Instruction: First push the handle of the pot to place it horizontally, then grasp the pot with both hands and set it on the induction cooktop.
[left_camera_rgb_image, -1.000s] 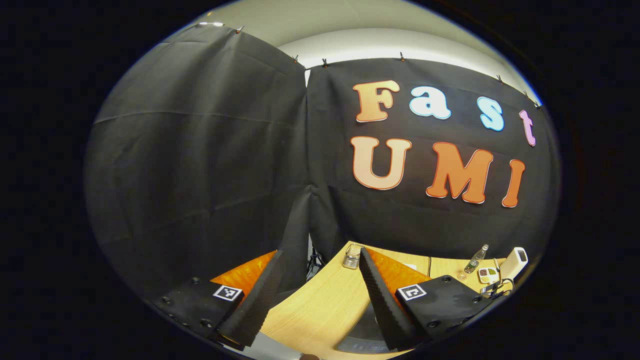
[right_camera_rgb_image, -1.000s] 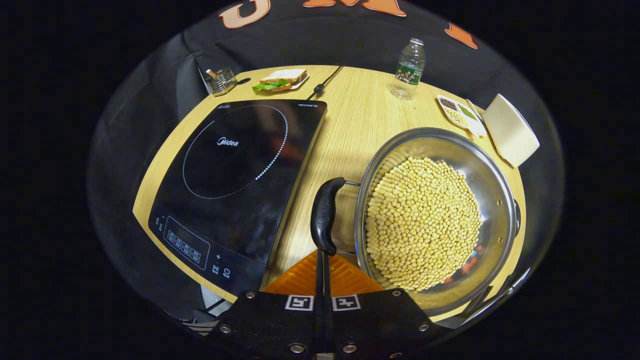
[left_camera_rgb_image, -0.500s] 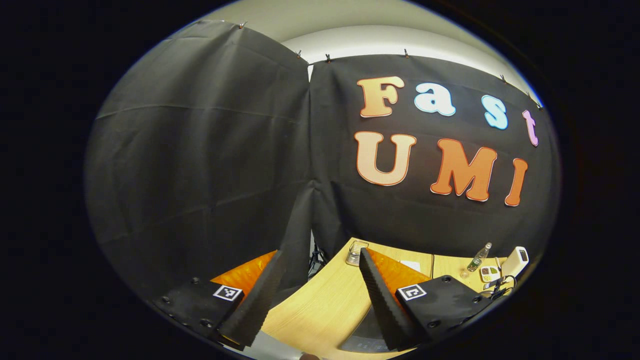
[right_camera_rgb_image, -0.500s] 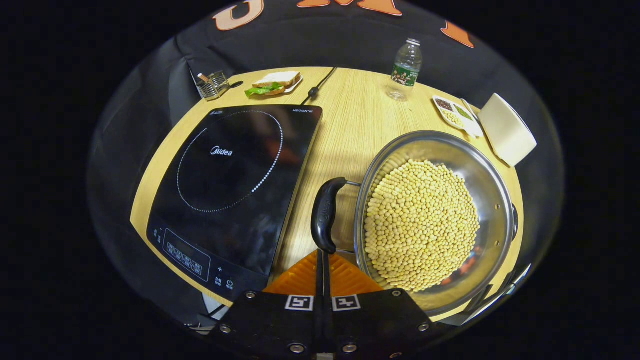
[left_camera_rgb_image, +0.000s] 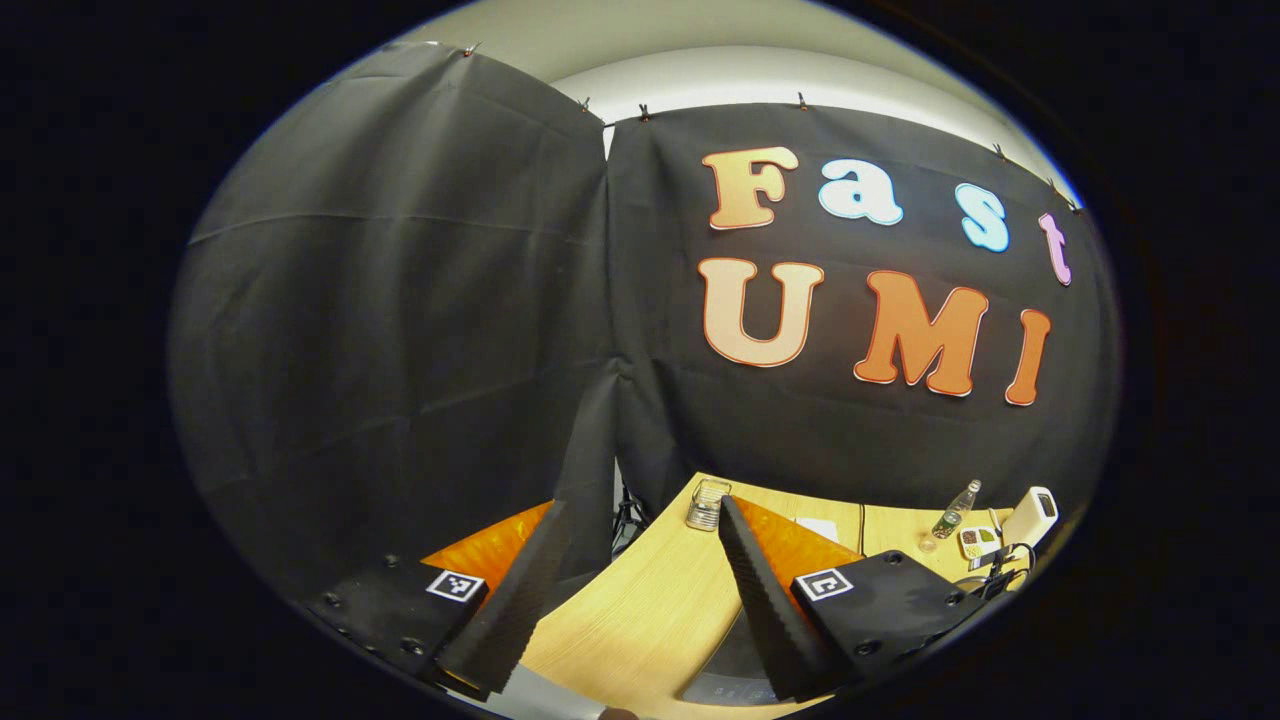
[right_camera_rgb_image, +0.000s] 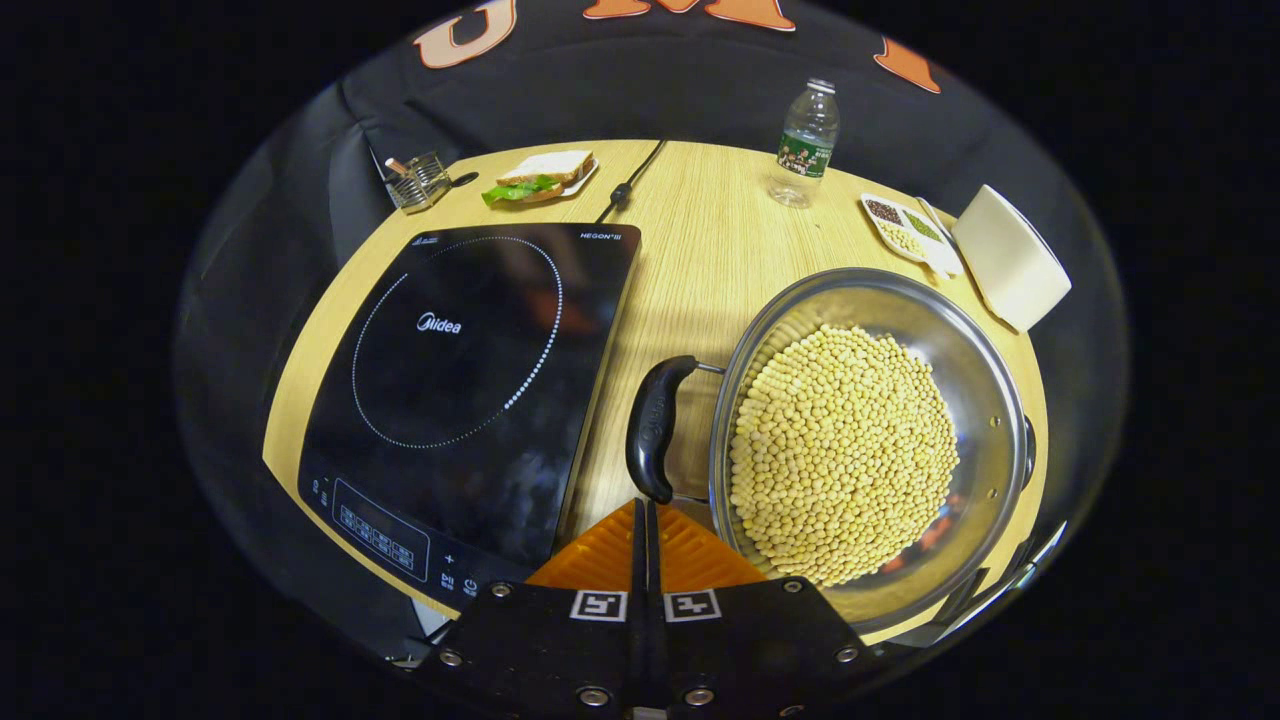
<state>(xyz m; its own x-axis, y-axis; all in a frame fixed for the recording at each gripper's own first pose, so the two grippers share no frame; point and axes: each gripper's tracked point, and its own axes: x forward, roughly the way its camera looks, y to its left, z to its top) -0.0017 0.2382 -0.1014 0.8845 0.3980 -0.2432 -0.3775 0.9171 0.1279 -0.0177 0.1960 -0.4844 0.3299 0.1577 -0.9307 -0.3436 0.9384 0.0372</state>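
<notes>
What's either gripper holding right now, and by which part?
Nothing. The right gripper is shut and empty, its tip near the pot handle. The left gripper is open over the table.

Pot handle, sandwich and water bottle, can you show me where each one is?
pot handle (right_camera_rgb_image: 651, 430), right gripper view, middle of the black grip.
sandwich (right_camera_rgb_image: 545, 166), right gripper view, top slice of bread.
water bottle (right_camera_rgb_image: 803, 148), right gripper view, on its label.

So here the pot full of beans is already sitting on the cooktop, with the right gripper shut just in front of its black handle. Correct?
Not quite. In the right gripper view the pot of beans stands on the wooden table, beside the cooktop, not on it. The rest holds: the right gripper is shut, its tips just short of the black handle.
</notes>
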